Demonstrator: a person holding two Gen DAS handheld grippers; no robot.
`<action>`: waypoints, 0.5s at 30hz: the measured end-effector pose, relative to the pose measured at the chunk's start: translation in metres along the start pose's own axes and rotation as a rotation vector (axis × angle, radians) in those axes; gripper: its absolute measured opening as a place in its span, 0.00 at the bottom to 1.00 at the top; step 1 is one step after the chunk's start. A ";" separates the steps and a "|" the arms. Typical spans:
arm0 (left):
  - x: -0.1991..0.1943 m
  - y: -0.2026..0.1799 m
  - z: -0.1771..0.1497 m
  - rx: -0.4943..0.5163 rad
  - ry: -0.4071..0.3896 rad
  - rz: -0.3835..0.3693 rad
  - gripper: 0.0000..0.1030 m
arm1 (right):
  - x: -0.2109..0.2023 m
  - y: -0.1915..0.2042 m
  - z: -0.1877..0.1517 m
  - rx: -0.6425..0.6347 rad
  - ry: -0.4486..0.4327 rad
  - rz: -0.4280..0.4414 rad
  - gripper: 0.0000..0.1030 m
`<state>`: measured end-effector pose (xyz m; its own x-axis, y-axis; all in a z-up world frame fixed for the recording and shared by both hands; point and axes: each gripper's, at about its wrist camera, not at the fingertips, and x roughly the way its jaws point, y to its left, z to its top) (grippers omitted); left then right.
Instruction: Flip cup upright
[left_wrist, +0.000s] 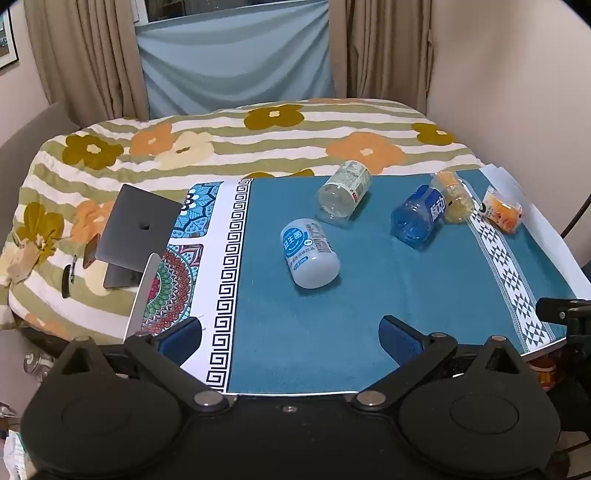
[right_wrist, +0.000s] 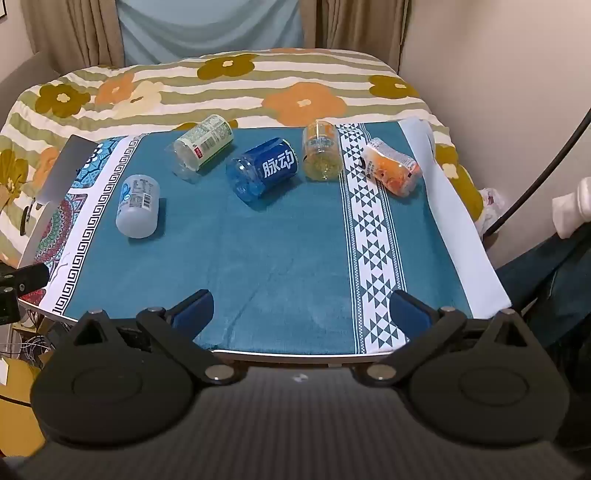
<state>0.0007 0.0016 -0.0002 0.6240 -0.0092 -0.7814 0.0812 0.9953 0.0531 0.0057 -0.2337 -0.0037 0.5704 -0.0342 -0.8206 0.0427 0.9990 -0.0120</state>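
Nearest the cameras, both tools hang over the near edge of the table with nothing between their fingers. The left gripper (left_wrist: 290, 334) is spread wide, its blue pads far apart above the teal cloth (left_wrist: 332, 314). The right gripper (right_wrist: 301, 310) is likewise released, its blue pads parted and grasping nothing.

Ahead of the left gripper and slightly to its left-centre lies the white cup (left_wrist: 309, 253), on its side on the teal cloth, with a blue round label; from the right gripper it sits well to the left (right_wrist: 137, 210).

Further ahead, the clear cup with a green-and-white label (left_wrist: 344, 192) lies tipped over, its open end toward the tools; it is forward-left of the right gripper (right_wrist: 202, 147). The blue cup (left_wrist: 419, 214) lies on its side ahead-right of the left gripper and nearly straight ahead of the right one (right_wrist: 263, 169). Just beside it, touching or nearly so, is the yellow-orange cup (left_wrist: 453, 197), also toppled (right_wrist: 322, 151). Furthest right, the orange packet-like cup (left_wrist: 503, 213) rests on the patterned white band, forward-right of the right gripper (right_wrist: 392, 170).

To the far left stands an open laptop (left_wrist: 138, 229). Beyond the table lies a flowered quilt (left_wrist: 229, 144), then curtains (left_wrist: 88, 55).
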 end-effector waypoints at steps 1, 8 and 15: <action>0.000 0.001 0.000 -0.003 0.003 -0.006 1.00 | 0.000 0.000 0.000 0.001 -0.005 -0.001 1.00; -0.004 -0.006 -0.002 0.016 -0.019 0.020 1.00 | -0.001 0.000 -0.001 0.003 -0.004 -0.001 1.00; -0.003 -0.008 -0.005 0.015 -0.021 0.015 1.00 | -0.001 -0.002 -0.003 0.004 -0.006 0.000 1.00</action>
<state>-0.0060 -0.0063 -0.0010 0.6414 0.0036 -0.7672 0.0830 0.9938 0.0741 0.0027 -0.2353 -0.0046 0.5758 -0.0341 -0.8169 0.0459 0.9989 -0.0093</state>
